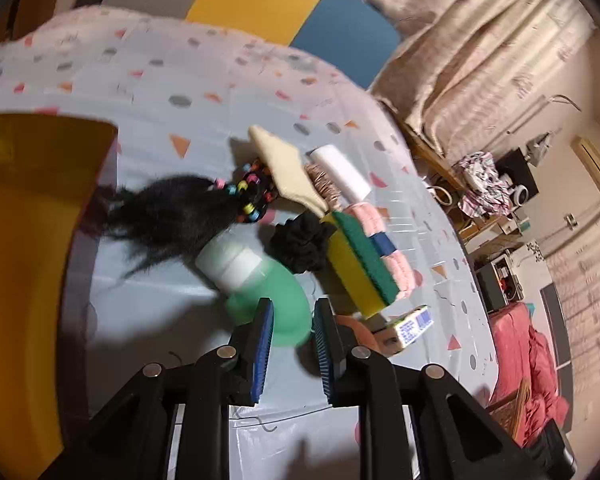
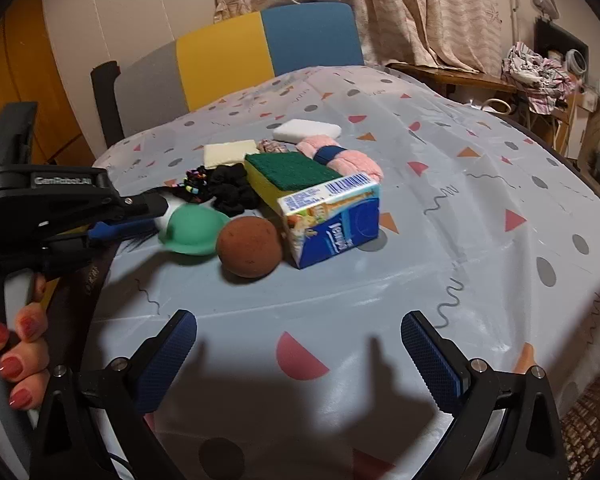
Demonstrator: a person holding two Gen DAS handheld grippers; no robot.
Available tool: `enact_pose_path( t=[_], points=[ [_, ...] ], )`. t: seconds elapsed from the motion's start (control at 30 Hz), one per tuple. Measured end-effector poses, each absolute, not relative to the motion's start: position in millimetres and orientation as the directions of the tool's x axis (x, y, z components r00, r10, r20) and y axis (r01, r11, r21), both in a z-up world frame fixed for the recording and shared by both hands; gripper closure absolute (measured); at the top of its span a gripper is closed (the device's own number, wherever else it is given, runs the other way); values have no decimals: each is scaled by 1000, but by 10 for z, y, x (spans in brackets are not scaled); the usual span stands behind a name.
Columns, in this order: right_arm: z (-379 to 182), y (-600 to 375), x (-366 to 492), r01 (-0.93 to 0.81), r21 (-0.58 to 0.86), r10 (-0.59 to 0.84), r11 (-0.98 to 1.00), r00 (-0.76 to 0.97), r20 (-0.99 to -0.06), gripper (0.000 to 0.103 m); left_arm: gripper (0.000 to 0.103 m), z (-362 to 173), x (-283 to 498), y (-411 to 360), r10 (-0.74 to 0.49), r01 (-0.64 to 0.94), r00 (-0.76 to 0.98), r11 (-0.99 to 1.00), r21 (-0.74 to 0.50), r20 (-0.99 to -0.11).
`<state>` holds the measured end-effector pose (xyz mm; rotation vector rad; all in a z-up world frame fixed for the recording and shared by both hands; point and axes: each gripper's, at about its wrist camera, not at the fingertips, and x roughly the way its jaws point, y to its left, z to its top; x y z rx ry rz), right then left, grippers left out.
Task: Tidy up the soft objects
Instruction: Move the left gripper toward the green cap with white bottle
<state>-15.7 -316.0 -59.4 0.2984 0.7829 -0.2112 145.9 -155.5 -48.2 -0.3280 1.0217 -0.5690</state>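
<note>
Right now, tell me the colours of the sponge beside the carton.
The sponge is yellow with a dark green scrubbing top, clearest in the right wrist view.

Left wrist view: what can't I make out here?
- Brown ball: mostly hidden behind the left hand-held gripper.
- Yellow object: blurred, cut off by the left edge.
- Green toy: whether the pads pinch it is unclear.
- Carton print: blurred.
</note>
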Motion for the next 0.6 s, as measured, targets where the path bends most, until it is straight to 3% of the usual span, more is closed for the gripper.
enact_pose_path(
  t=[0.1, 0.27, 0.33, 0.53, 0.6],
  points=[
    [-596, -3140, -113, 283, 184, -68, 941, 694, -717, 0, 80, -505, 1480, -1569, -564, 295, 388, 825, -482, -729],
    [-593, -3125, -103, 276, 181, -66, 944, 694, -717, 0, 35, -669, 1610, -1635, -480, 205, 350, 877, -435, -804],
    [-604, -3143, -115, 283, 179, -72, 942, 693, -717, 0, 27, -719, 1653, -1672, -455, 190, 350, 890, -413, -819],
    [-665, -3204, -108, 288, 176, -78, 941, 693, -717, 0, 24, -874, 1895, -1854, -344, 175, 355, 938, -300, -869],
    [-683, -3215, -97, 280, 172, -76, 944, 694, -716, 0, 32, -851, 1909, -1875, -352, 200, 391, 934, -295, -850]
  ],
)
